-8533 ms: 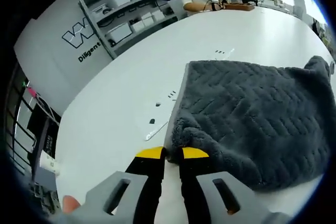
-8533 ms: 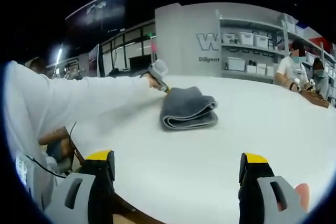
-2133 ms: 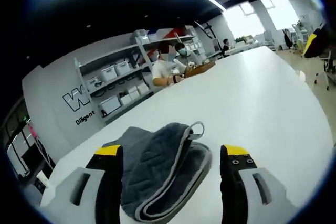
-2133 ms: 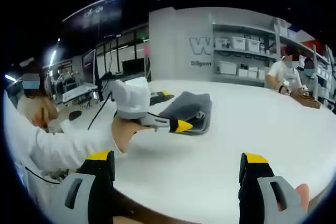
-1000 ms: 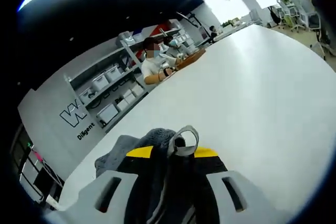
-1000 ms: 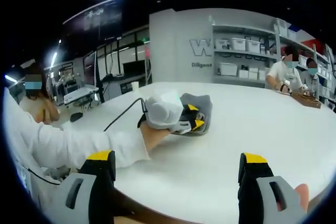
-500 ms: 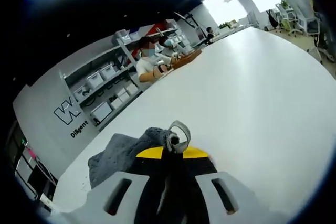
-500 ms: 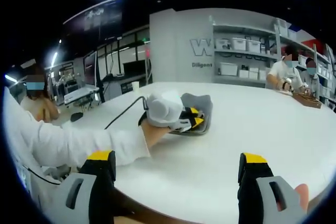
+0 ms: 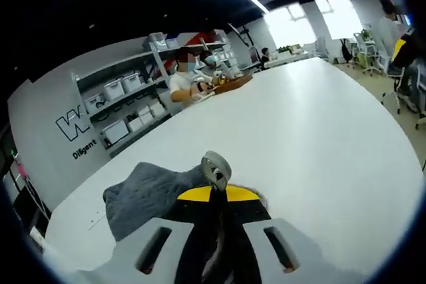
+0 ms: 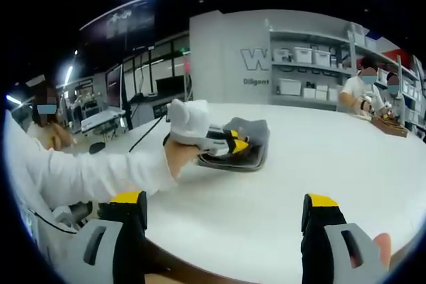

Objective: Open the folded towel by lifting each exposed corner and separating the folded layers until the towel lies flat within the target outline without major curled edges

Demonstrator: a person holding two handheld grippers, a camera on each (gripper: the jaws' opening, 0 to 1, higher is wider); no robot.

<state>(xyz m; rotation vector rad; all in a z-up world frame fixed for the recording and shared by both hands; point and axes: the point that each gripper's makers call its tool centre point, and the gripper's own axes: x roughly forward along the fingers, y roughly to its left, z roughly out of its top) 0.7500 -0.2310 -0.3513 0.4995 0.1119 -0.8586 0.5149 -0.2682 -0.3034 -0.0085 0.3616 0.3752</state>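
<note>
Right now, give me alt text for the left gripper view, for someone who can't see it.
The left tongs are shut on a lifted corner of a grey towel, the rest of which lies bunched on a long white table. Beyond it, people sit at the table's far end before shelves of white bins.

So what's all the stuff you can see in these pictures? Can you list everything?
Towel: one, dark grey, folded on the table, its top layer pinched and lifted at one corner.
Table: one, white, large, under the towel.
Shelves: one set, grey, against the far wall, holding pale bins.
Wall lettering: dark letters on the grey wall, beside the shelves.
Other people: two, seated at the table's far end near the shelves; one more beyond the person's sleeve.
Left gripper: one, grey with yellow tips, jaws closed on the towel's corner.
Right gripper: one, grey with yellow tips, jaws wide apart above the table's near edge.
Person's sleeve: white, reaching toward the towel.
</note>
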